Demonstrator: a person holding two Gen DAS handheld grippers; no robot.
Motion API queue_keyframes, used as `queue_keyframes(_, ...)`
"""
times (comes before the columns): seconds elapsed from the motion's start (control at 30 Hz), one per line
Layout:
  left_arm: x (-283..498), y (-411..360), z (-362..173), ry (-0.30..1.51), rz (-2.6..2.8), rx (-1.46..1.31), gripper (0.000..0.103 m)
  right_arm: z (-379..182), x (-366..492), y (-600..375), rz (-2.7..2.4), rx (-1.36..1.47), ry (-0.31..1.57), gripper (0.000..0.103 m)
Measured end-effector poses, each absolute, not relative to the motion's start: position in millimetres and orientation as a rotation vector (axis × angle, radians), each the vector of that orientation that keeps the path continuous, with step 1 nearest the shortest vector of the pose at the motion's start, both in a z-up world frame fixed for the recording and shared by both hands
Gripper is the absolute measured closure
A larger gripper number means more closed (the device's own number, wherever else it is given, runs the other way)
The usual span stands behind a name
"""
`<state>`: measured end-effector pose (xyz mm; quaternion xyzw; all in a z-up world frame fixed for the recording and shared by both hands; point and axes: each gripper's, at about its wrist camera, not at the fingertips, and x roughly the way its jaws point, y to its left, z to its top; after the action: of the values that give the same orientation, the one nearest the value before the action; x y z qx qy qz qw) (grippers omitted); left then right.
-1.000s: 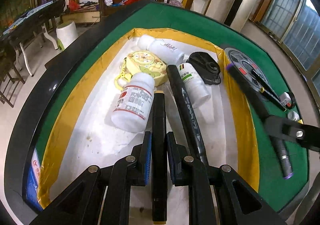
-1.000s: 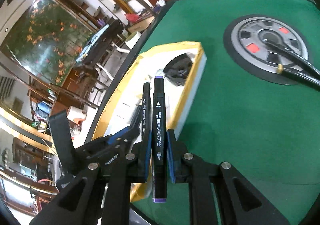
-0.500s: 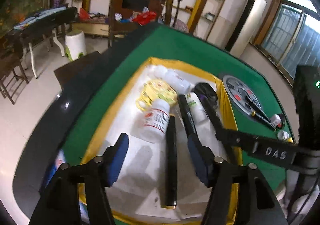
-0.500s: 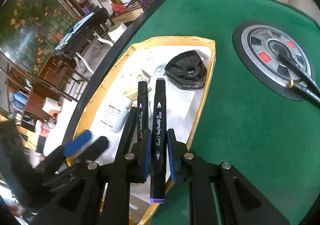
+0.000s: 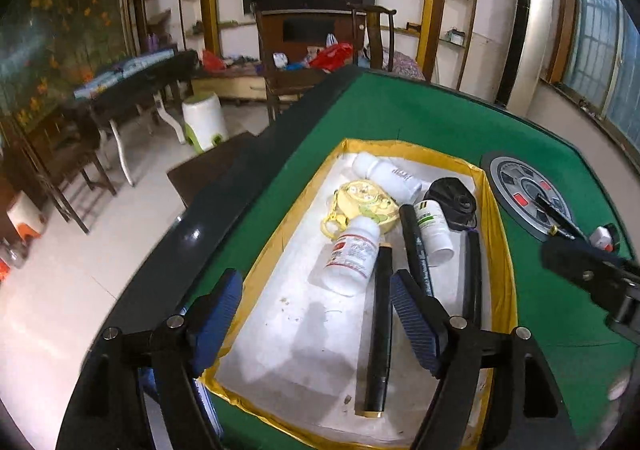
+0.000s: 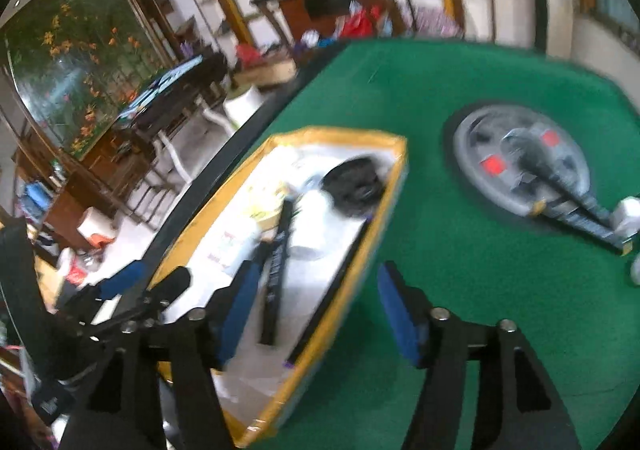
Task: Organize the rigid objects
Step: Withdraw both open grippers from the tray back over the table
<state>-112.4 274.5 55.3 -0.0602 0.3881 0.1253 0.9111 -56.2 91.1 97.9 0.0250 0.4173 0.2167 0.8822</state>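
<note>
A yellow-rimmed white tray (image 5: 408, 150) on the green table holds two white bottles (image 5: 354, 254), a yellow toy (image 5: 364, 202), a black disc (image 5: 452, 202) and three black markers. The gold-ended marker (image 5: 378, 330) lies flat below my left gripper (image 5: 314, 282), whose jaws are opening with nothing pressed between the pads. A purple-ended marker (image 6: 332, 290) lies along the tray's right wall (image 6: 340, 134), under my right gripper (image 6: 320, 282). Its jaws are opening too and hold nothing. The right wrist view is blurred.
A round grey dial (image 5: 528, 194) sits in the table to the right of the tray, with a black pen (image 5: 560, 218) across it and a small white and red item (image 5: 600, 238) beside it. The table's black edge (image 5: 224, 202) runs left of the tray.
Both grippers went from shut on a marker to open. Each marker now lies in the tray. Both grippers have lifted and pulled back, showing more of the room.
</note>
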Motion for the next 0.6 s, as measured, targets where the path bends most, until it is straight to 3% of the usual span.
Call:
queue_keyframes(0.23,-123,235,72,0.755,0.245,-0.021,0.02,104,-73,43,0.337,0.035,0.742,0.02)
queue_keyframes(0.33,-127,215,77,0.74,0.235,0.023,0.013,105,-75,16,0.296,0.06,0.727,0.02)
queue_keyframes(0.6,-129,163,78,0.756,0.171,0.124,0.013,101,-81,-41,0.21,0.103,0.703,0.02)
